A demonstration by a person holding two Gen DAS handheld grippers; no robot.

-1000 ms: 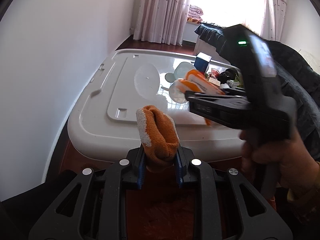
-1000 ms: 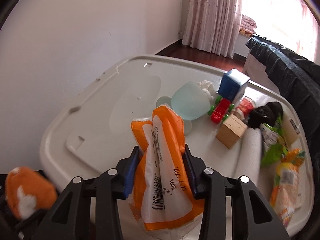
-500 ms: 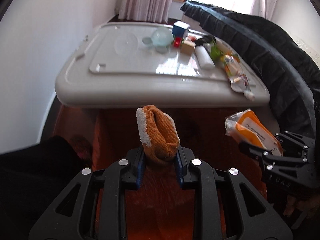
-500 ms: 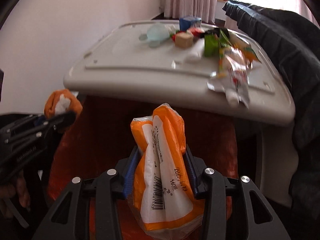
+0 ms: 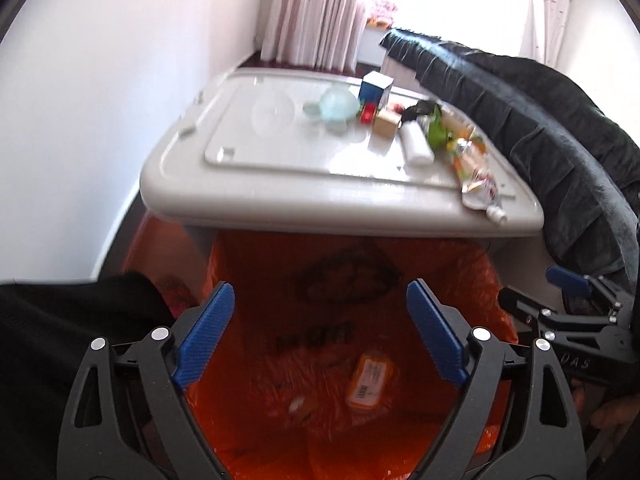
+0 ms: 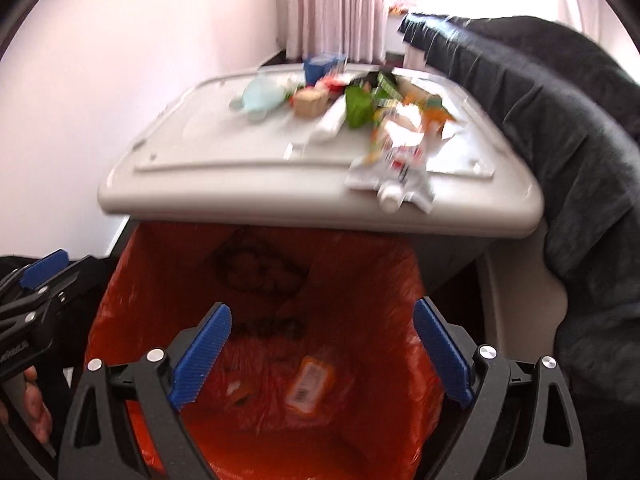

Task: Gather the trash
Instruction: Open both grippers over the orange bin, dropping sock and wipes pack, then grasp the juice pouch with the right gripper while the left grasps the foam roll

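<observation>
You are hovering both grippers over the orange bin bag — the left gripper and the right gripper are each hanging with jaws spread wide and nothing between the blue pads. An orange wrapper is lying at the bottom of the bag, with a small pale scrap beside it.

The remaining trash is sitting on the white lid ahead of and above the bag mouth, clustered toward its right half. Nearest item: a crumpled squeeze pouch, lying at the lid's front-right edge with its cap pointing toward you and its long axis running front to back. Behind it a white roll, a green wrapper, a small tan box, a pale blue cup and a blue carton are sitting farther back. Motion blur is smearing the right view, so finer detail there is unclear.

Judgement: your right gripper is looking the better placed — in its view the pouch sits just right of centre, forward and up. You would be approaching along the pouch's length, so closing across its narrow width seems natural. A dark blanket is crowding the lid's right edge.
</observation>
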